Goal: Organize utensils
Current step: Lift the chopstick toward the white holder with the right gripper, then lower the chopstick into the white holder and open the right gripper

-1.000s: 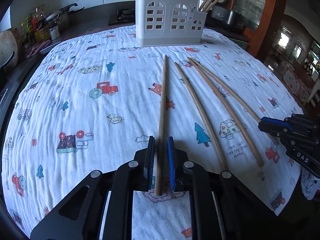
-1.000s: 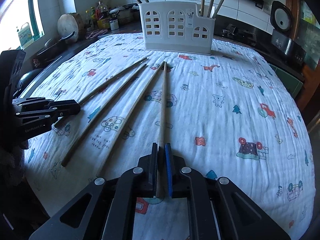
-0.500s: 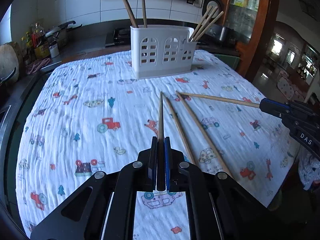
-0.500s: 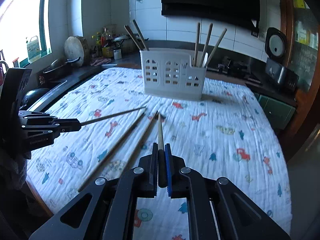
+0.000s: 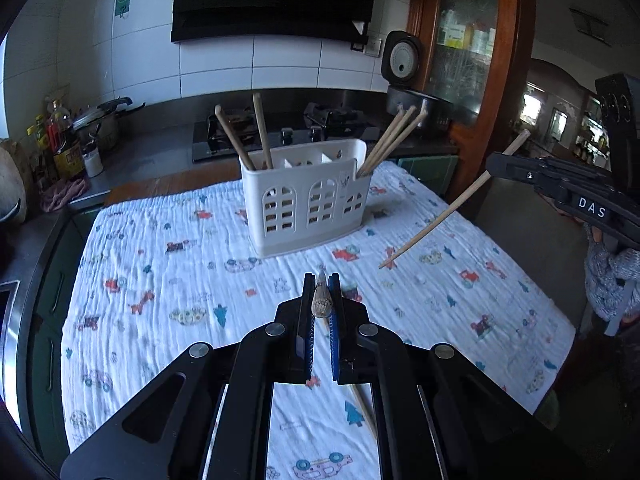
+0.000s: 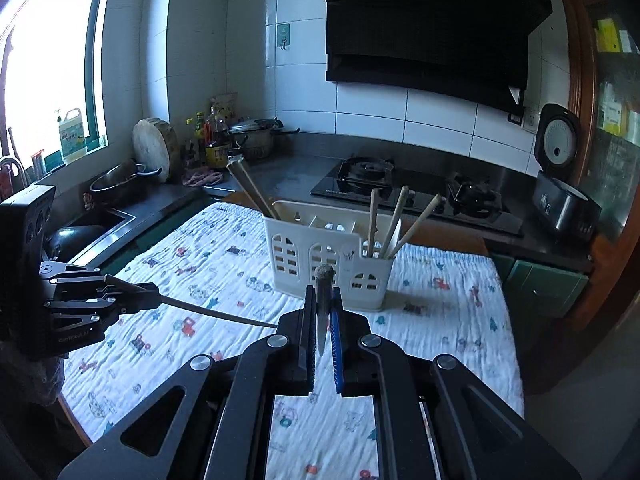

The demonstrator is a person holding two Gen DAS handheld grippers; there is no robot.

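**A chopstick pinched in each claw, above the bench**

Left wrist view: my left claw [image 5: 322, 282] is pressed together on a wooden chopstick [image 5: 321, 300], seen nearly end-on between the blue pads. Below it lies the bench under a white cloth [image 5: 160, 280] printed with small cars and animals. The white utensil holder [image 5: 306, 200] stands upright toward the far edge, two chopsticks leaning in its left compartment and a bunch in its right; the middle slots look bare. Another chopstick [image 5: 362, 408] lies on the cloth just under my claw. At right, my right claw [image 5: 504, 162] holds its chopstick [image 5: 448, 216] slanting down over the cloth, between me and the bench's right edge. Behind the holder are a gas hob [image 5: 288, 128] and a rice cooker [image 5: 404, 80].

Right wrist view: my right claw [image 6: 322, 292] is clamped on its chopstick [image 6: 323, 300], its blunt end standing up in front of the utensil holder [image 6: 328, 260]. At left, my left claw [image 6: 154, 296] grips its chopstick [image 6: 216, 314], which reaches across toward my own fingers. Beyond are a sink [image 6: 96, 220], bottles [image 6: 216, 136], a round chopping block [image 6: 154, 148] and a pot [image 6: 252, 140].
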